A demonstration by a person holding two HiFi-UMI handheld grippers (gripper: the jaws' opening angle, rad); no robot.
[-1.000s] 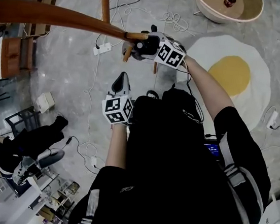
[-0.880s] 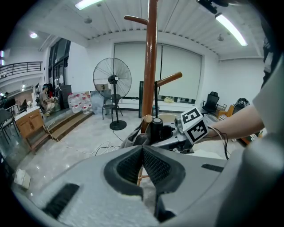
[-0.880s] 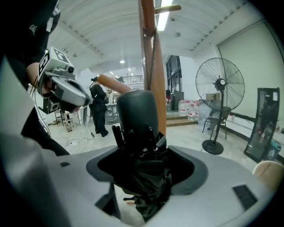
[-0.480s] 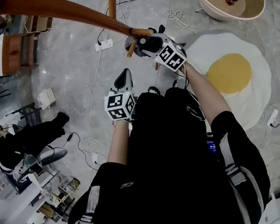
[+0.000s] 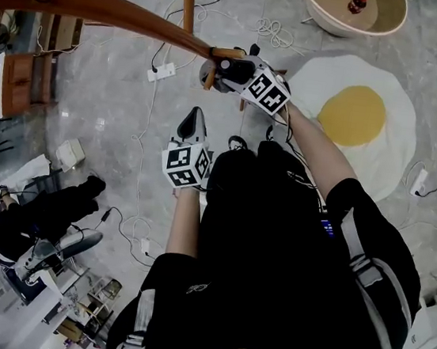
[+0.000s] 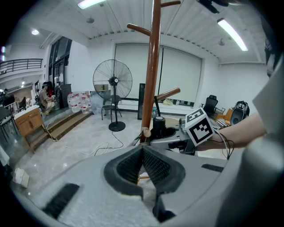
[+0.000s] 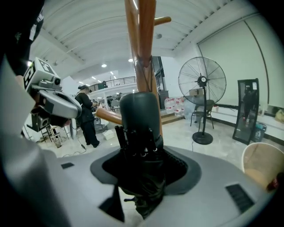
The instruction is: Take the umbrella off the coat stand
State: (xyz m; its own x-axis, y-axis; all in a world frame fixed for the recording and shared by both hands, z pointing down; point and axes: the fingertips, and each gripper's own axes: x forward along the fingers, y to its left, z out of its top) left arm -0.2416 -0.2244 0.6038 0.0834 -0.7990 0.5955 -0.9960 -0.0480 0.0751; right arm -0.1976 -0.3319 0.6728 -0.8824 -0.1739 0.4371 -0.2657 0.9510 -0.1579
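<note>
The brown coat stand point(image 5: 105, 7) runs from the upper left of the head view to my right gripper point(image 5: 221, 66). In the right gripper view a black folded umbrella point(image 7: 140, 119) stands upright between the jaws, right in front of the stand's pole point(image 7: 141, 44). The jaws are closing and both pads press on its bundled fabric. The left gripper view shows the umbrella's black handle point(image 6: 158, 123) sticking up from the right gripper point(image 6: 171, 137) beside the pole point(image 6: 154, 66). My left gripper point(image 5: 192, 120) hangs lower and nearer me, its pads point(image 6: 153, 166) shut together on nothing.
Wooden pegs point(image 5: 189, 6) point(image 6: 166, 94) stick out of the pole. On the floor lie cables and a power strip point(image 5: 161, 74), an egg-shaped rug point(image 5: 363, 109) and a round tub point(image 5: 390, 25) holding a bottle. A fan point(image 6: 112, 82) stands behind. People are at lower left point(image 5: 36, 222).
The right gripper stays at the pole with the umbrella and both grippers have risen a little. The stand's knobbed top has come into the head view at upper left.
</note>
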